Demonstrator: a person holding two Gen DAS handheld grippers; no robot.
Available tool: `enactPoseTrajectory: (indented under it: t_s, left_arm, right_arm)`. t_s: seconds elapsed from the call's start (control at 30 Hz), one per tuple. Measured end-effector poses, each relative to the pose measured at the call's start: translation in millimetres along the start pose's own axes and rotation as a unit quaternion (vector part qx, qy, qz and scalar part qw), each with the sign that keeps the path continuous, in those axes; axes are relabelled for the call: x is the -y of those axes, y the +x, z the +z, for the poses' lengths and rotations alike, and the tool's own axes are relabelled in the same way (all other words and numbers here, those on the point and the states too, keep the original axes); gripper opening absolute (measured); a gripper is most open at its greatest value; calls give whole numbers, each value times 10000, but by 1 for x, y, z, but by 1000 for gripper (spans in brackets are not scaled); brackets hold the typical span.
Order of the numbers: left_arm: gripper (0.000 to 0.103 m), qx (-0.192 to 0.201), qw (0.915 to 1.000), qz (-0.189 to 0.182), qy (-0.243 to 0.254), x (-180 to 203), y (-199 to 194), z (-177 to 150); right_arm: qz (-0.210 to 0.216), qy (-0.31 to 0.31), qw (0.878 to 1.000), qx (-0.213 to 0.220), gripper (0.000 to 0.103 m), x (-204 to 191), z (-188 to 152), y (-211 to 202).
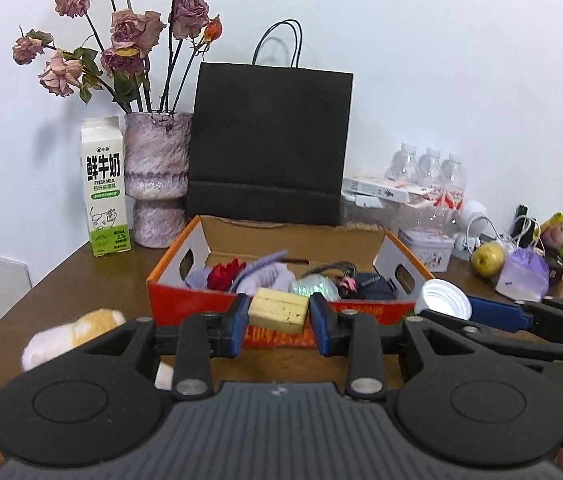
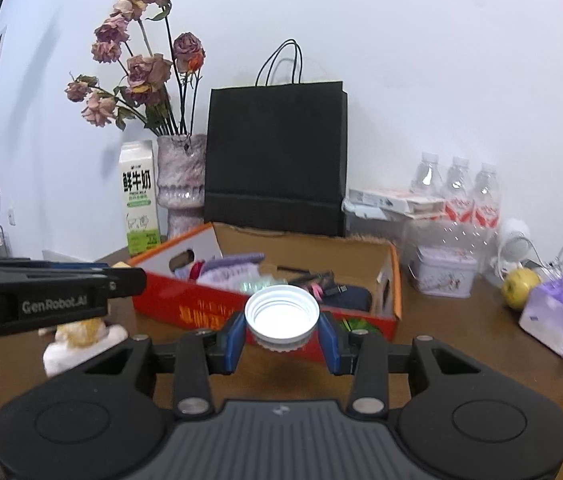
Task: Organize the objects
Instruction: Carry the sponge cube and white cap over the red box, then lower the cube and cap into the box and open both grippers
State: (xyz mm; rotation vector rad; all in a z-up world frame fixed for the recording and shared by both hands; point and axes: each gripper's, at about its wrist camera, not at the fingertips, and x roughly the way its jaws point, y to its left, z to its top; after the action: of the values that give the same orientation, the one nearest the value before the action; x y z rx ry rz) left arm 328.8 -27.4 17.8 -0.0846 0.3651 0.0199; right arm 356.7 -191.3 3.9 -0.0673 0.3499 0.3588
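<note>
Carrying two bits at once here. Left wrist view first: my left claw (image 1: 279, 314) is partly closed and pinching a pale yellow rectangular block (image 1: 279, 311) between its blue pads, held just in front of the near wall of the red-and-orange open cardboard box (image 1: 185, 300) on the brown wooden counter (image 1: 81, 280). The box already has purple cloth, something red and dark cables inside. A fluffy yellow-and-white soft thing (image 1: 73, 334) sits on the counter to the left.

Right wrist view: my right claw (image 2: 281, 334) is clamped tight on a white threaded plastic lid (image 2: 281, 314), open side up, also hanging just short of the box's front edge.

To do this well I reckon both loads need to clear the front wall before letting go, go over a free patch, and drop one at a time so the claws don't bump.
</note>
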Motion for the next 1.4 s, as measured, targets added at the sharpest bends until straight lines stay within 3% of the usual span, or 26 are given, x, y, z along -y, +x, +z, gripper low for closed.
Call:
enactPoseTrajectory:
  t_s: [0.6, 1.4]
  left_arm:
    - [33, 342, 9993, 140, 15, -13, 69, 41]
    - [33, 170, 9997, 179, 16, -18, 146, 60]
  right_arm:
    - [-40, 95, 9999, 66, 38, 11, 36, 88]
    - [-152, -13, 9999, -43, 38, 27, 54, 159]
